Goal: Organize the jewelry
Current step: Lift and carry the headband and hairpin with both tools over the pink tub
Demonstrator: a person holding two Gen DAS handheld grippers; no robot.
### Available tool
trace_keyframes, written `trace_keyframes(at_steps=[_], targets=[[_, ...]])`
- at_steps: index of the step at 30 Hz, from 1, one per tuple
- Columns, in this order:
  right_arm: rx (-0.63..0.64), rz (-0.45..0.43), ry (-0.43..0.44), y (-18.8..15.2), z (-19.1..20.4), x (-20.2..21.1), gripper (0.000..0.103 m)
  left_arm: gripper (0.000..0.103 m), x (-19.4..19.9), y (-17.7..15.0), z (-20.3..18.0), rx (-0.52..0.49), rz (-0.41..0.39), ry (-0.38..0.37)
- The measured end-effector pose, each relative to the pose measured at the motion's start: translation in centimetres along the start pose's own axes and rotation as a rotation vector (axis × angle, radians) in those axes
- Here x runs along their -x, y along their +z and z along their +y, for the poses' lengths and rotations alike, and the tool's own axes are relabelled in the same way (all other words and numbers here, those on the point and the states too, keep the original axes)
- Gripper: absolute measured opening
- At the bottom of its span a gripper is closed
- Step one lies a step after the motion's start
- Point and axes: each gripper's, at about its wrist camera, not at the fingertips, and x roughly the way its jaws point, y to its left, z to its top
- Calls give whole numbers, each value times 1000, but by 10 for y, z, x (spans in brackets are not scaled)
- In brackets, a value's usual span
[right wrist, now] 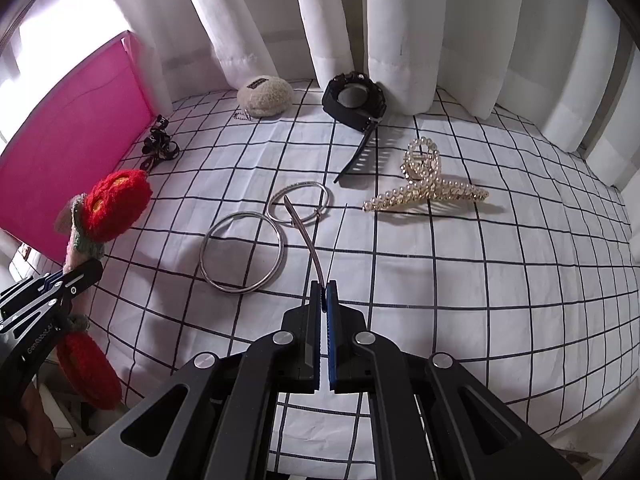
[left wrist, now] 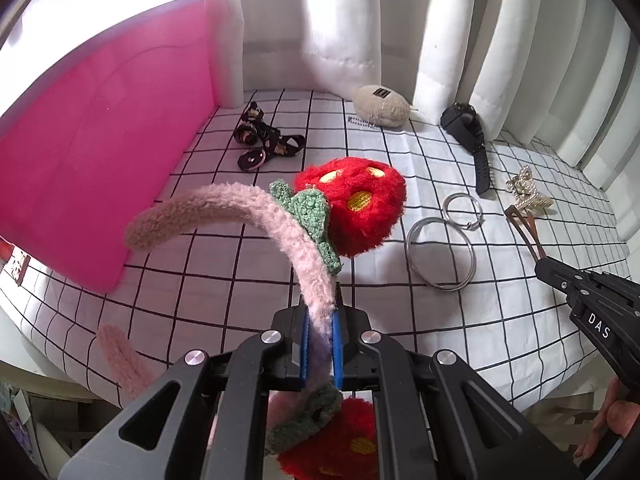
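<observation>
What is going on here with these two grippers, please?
A person is sorting jewelry on a checked cloth. The left gripper is shut on a pink fuzzy headband with red strawberries. The right gripper is shut on a thin metal hair clip. Two silver bangles, a watch and a pearl claw clip lie on the cloth.

A home room, likely a bedroom: white curtains [right wrist: 400, 20] are hanging along the far edge of a grid-patterned cloth [right wrist: 480, 280], with a pink box [left wrist: 100, 152] standing at its left edge.
</observation>
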Motion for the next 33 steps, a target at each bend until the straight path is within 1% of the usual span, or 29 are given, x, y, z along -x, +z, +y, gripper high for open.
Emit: trace_keyframes(at_steps=[5, 11, 15, 19, 23, 26, 29, 33], targets=[[20, -53, 12, 15, 4, 24, 3, 9, 28, 15, -5, -3, -65, -25], [44, -128, 21, 39, 7, 55, 3, 9, 63, 33, -14, -29, -168, -42], [61, -197, 28, 55, 9, 82, 3, 9, 90, 48, -22, -45, -248, -59], [97, -285, 32, 75, 17, 111, 3, 9, 124, 70, -23, -36, -335, -66], [137, -358, 72, 96, 33, 132, 3, 9, 152, 92, -14, -21, -406, -49], [169, -391, 119, 115, 50, 142, 3, 9, 172, 108, 0, -5, -452, -22], [206, -416, 168, 133, 75, 147, 3, 9, 185, 122, 21, 12, -482, 19], [285, -428, 240, 157, 121, 144, 3, 9, 193, 138, 60, 52, -499, 87]])
